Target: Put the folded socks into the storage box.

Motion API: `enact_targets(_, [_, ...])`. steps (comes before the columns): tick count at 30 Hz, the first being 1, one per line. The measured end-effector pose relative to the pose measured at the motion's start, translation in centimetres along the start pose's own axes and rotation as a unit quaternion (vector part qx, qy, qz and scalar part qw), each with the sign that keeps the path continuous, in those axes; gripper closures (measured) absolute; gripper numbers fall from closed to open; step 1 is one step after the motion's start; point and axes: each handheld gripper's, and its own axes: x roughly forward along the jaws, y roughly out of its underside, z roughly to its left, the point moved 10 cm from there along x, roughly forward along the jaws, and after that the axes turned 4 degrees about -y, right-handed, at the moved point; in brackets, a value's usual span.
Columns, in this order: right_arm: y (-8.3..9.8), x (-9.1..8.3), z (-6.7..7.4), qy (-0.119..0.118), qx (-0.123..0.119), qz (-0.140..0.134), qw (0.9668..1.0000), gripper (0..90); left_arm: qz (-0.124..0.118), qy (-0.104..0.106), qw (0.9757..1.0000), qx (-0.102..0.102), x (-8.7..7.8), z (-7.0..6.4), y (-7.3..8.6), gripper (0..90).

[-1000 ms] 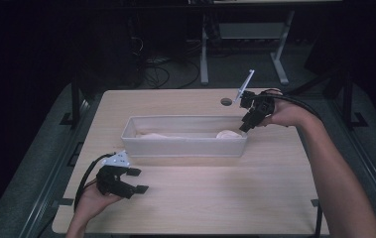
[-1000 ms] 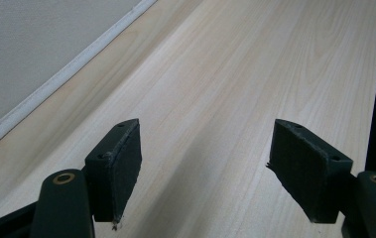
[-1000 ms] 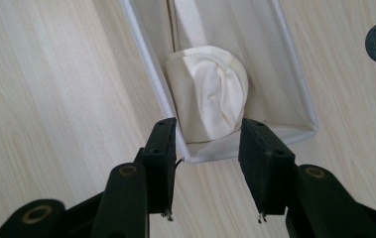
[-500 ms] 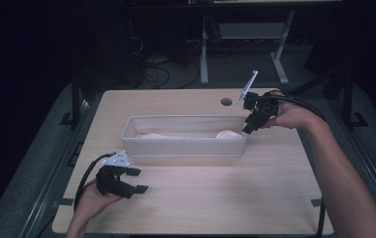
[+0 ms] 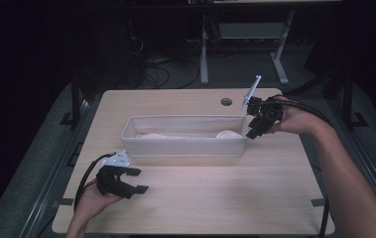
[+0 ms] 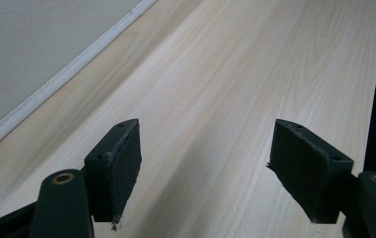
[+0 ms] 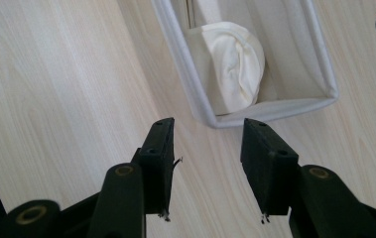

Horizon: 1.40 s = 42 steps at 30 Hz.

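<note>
A long white fabric bin (image 5: 183, 148) stands across the middle of the wooden table (image 5: 215, 198). A rolled white cloth (image 5: 228, 134) lies at its right end, and a flatter pale cloth (image 5: 153, 135) lies toward its left end. My right gripper (image 5: 251, 133) hovers just outside the bin's right end, pointing down. In the right gripper view its jaws stand open (image 7: 210, 158) over bare wood beside the bin's corner (image 7: 270, 111), with the rolled cloth (image 7: 237, 59) beyond them. My left gripper (image 5: 137, 180) rests at the front left, open (image 6: 208, 158) and empty.
The table has a round cable hole (image 5: 226, 101) behind the bin's right end. In the left gripper view the bin's wall (image 6: 27, 49) rises at the upper left. Dark floor, desk legs and cables lie beyond the table's far edge.
The right gripper has shifted a little to the right of the bin's end. The left hand has stayed still.
</note>
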Motion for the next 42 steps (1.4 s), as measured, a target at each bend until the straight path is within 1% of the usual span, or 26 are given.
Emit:
enact_targets(6, [0.1, -0.2, 0.7, -0.001, -0.006, -0.001, 1.0, 55.6, 0.001, 0.001, 1.0, 0.002, 0.1, -0.1, 0.0, 27.8])
enact_targets(14, [0.3, 0.1, 1.4, -0.003, -0.013, -0.001, 0.9999, 54.8, 0.001, 0.001, 1.0, 0.002, 0.0, 0.0, 0.0, 27.8])
enact_targets(25, [1.1, 0.7, 2.4, -0.014, -0.009, -0.009, 0.9998, 54.3, 0.001, 0.001, 1.0, 0.003, 0.1, 0.0, 0.0, 27.8])
enact_targets(35, [2.3, 1.6, 3.2, -0.023, 0.0, -0.013, 0.9996, 54.0, 0.004, 0.001, 1.0, 0.002, 0.2, -0.1, 0.0, 27.6])
enact_targets(42, [3.1, 2.5, 3.7, -0.031, 0.001, -0.017, 0.9994, 53.6, 0.003, 0.001, 1.0, -0.001, 0.3, -0.2, 0.0, 27.4])
